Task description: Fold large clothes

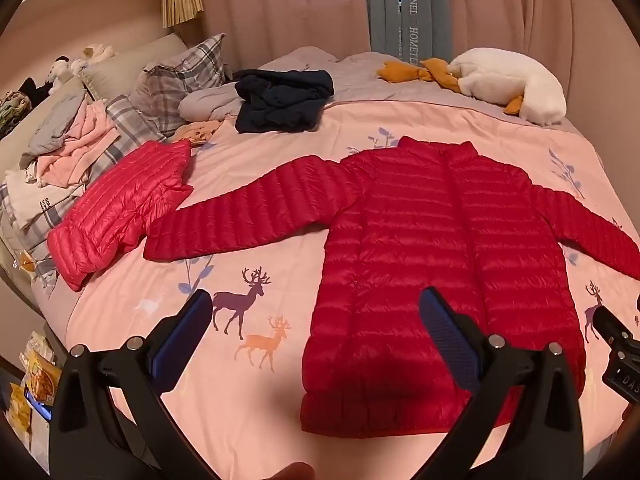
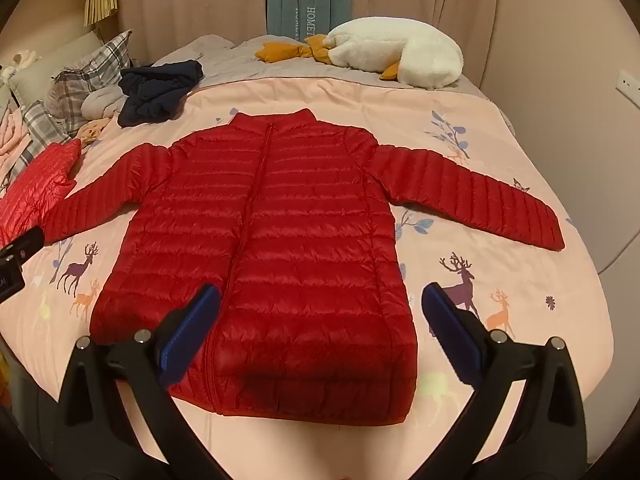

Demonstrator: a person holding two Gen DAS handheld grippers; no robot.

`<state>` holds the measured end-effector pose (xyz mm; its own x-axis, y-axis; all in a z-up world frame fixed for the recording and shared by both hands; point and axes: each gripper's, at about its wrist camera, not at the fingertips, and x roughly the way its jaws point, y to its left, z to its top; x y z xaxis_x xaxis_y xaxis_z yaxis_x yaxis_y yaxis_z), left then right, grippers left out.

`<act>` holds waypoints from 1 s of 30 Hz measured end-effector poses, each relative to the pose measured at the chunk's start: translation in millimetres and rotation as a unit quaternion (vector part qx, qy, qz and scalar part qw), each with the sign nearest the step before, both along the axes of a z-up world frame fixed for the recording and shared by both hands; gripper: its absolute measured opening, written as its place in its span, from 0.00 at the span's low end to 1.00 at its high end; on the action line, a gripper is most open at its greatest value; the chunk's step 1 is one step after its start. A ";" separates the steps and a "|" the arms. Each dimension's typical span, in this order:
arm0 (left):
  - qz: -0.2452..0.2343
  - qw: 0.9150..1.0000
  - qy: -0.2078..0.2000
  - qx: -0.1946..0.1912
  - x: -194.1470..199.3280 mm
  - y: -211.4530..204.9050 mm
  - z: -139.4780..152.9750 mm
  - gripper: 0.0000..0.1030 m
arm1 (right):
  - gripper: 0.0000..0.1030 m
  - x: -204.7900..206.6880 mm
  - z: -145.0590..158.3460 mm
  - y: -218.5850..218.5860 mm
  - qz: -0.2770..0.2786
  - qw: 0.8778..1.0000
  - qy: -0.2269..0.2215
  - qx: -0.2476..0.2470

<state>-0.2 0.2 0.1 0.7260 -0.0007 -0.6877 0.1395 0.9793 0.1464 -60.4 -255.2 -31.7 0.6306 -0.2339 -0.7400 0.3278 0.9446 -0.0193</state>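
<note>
A red quilted down jacket lies flat and zipped on the pink deer-print bedspread, collar far, both sleeves spread out sideways. My left gripper hovers open above the jacket's near left hem corner, nothing between its blue pads. My right gripper hovers open over the near right part of the hem, also holding nothing. The edge of the right gripper shows at the right border of the left wrist view, and the left gripper at the left border of the right wrist view.
A second, brighter red down jacket lies folded at the left. A dark navy garment, plaid pillows and a heap of pale clothes sit toward the headboard. A white plush goose lies at the far edge by the curtains.
</note>
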 end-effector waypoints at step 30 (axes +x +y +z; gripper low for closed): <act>-0.013 1.000 0.023 -0.011 -2.9 -4.2 -4.6 0.99 | 0.98 -5.2 -0.7 4.0 -0.001 1.000 -0.003 -0.007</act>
<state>-3.1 -4.0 -4.5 0.6930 -0.0351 -0.7201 0.1712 0.9783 0.1171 -65.6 -251.2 -32.4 0.6345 -0.2448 -0.7331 0.3295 0.9437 -0.0299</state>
